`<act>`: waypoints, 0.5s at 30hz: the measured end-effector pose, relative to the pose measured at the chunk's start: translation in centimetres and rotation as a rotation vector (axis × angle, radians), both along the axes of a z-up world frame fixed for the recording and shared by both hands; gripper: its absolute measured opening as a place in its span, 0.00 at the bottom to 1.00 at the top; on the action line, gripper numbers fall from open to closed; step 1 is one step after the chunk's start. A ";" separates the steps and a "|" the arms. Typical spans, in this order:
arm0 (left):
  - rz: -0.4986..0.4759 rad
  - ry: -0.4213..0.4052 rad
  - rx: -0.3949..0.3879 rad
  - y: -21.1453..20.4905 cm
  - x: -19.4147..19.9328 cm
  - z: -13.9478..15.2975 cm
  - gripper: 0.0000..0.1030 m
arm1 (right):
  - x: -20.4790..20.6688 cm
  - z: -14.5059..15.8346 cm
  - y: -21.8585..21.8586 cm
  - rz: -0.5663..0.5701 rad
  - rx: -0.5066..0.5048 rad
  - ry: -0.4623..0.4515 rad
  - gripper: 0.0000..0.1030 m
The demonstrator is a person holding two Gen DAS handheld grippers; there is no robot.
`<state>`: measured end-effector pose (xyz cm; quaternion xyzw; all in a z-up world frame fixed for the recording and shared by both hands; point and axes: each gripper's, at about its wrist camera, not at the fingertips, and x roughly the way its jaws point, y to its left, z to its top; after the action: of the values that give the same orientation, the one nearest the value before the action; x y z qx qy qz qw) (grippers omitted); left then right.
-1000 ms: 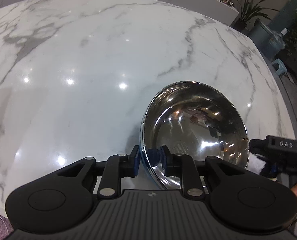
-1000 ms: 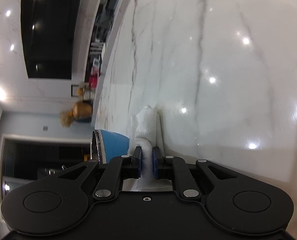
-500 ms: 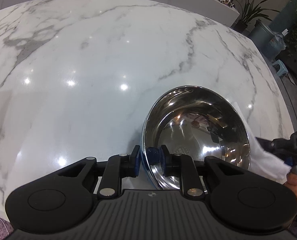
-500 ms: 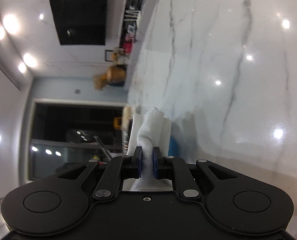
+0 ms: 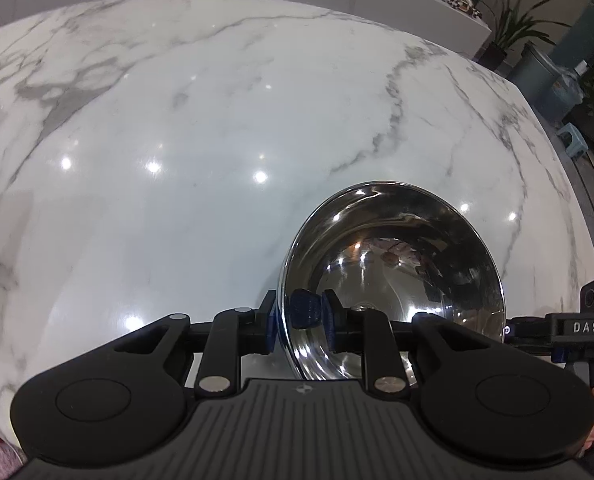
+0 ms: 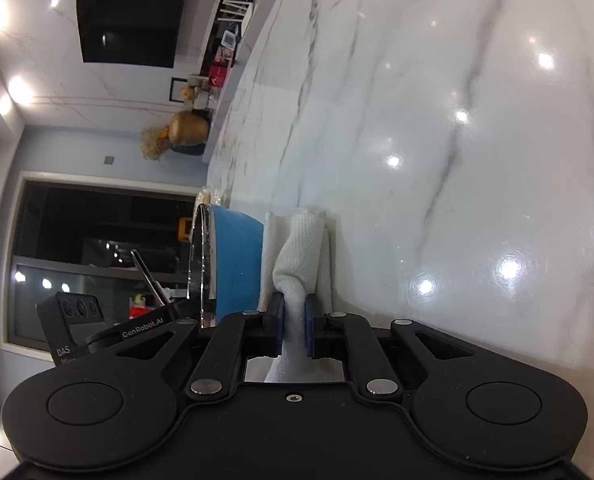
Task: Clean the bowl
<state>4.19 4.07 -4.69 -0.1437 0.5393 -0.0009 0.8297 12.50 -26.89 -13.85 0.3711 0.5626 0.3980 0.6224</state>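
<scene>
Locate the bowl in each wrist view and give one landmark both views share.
Left wrist: the bowl sits lower right of centre, shiny steel inside facing the camera, its near rim clamped by the left gripper.
Right wrist: the bowl is left of centre, seen edge-on, blue outside, beside the white cloth held by the right gripper.
Shared landmark: the marble countertop.

Upscale home/showroom; marble island [image 5: 217, 120], wall TV [image 6: 129, 12], potted plant [image 5: 513, 28], decor vase [image 6: 189, 130]
</scene>
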 end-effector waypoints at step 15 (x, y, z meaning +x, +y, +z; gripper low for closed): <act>-0.025 0.025 0.000 0.2 -1.5 0.4 0.17 | -0.2 0.7 0.7 -0.013 -0.037 -0.016 0.09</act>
<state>2.66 4.22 -4.25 -0.1369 0.5513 -0.0096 0.8230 12.29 -26.14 -13.17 0.3599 0.5624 0.3865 0.6363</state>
